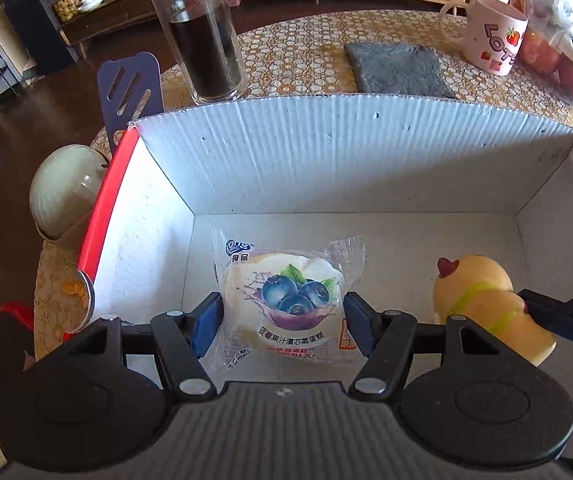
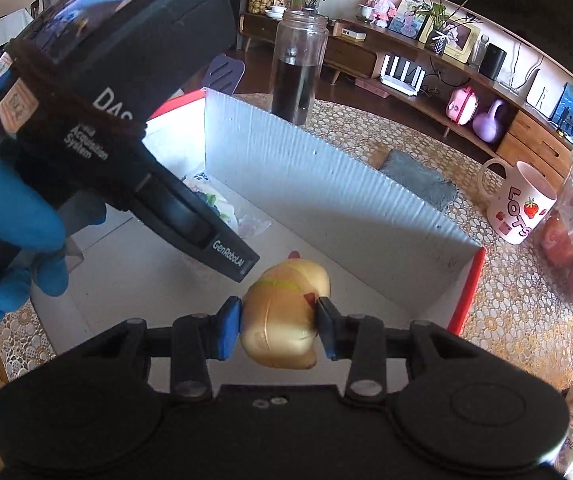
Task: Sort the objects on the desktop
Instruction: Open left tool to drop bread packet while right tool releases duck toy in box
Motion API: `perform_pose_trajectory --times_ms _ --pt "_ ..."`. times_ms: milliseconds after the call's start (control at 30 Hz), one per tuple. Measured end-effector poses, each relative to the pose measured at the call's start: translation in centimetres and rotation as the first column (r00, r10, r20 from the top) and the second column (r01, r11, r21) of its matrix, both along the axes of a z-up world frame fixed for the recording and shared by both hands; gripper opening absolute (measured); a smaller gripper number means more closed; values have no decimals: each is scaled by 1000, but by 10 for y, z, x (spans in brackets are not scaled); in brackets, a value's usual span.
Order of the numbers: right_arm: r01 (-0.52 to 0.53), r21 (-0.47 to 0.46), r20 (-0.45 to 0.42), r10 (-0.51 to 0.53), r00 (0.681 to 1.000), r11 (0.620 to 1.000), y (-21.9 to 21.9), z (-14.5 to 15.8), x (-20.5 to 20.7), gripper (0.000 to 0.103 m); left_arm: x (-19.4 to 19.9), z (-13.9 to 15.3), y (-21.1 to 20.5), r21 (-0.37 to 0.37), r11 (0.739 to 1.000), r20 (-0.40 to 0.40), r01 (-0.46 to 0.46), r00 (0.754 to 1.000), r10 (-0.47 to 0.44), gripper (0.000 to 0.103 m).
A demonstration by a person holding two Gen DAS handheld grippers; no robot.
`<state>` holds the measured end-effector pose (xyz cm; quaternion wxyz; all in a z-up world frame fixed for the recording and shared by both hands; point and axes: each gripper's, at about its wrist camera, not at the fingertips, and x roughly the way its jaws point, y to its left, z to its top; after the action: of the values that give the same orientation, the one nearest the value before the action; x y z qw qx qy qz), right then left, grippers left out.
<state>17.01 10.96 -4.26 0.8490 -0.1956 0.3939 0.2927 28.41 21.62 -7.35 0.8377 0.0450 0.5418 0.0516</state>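
A white cardboard box [image 1: 350,160] with red outer sides stands on the table. My left gripper [image 1: 282,320] is shut on a wrapped blueberry cake [image 1: 286,300] and holds it inside the box, near its floor. My right gripper [image 2: 278,330] is shut on a yellow squishy toy [image 2: 286,320] over the box's right part. The toy also shows in the left wrist view [image 1: 486,304]. The box also shows in the right wrist view [image 2: 326,184]. The left gripper's body [image 2: 126,120] hides most of the cake in the right wrist view.
Behind the box stand a glass jar of dark liquid [image 1: 202,40], a grey cloth [image 1: 398,68], a pink strawberry mug [image 1: 490,36] and a plastic bag of fruit [image 1: 562,40]. A purple spatula [image 1: 130,88] and an onion-like bulb [image 1: 64,192] lie left of the box.
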Motion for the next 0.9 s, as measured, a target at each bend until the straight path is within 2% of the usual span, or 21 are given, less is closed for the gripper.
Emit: perform_pose_trajectory --times_ms 233,433,500,567,633,900 --pt "17 -41 -87 -20 996 999 5 -16 13 40 8 -8 -1 -17 1000 -74 19 997 -20 69" --pt "7 -50 -105 -12 994 999 6 -18 14 42 8 -11 -1 -26 1000 -107 15 994 -18 72" --pt "10 -45 -100 -14 995 999 6 -17 14 47 7 -11 0 -31 999 -106 9 994 -12 73" --pt "13 -30 -100 -16 995 999 4 -16 15 68 7 -11 1 -35 999 -103 7 995 -11 77" --pt "14 -5 -98 -14 995 1000 2 -11 15 75 6 -10 2 -39 999 -98 6 995 -10 82" --pt "25 7 -71 -25 997 1000 -11 0 10 82 1 1 4 -58 998 -20 -37 999 36 92"
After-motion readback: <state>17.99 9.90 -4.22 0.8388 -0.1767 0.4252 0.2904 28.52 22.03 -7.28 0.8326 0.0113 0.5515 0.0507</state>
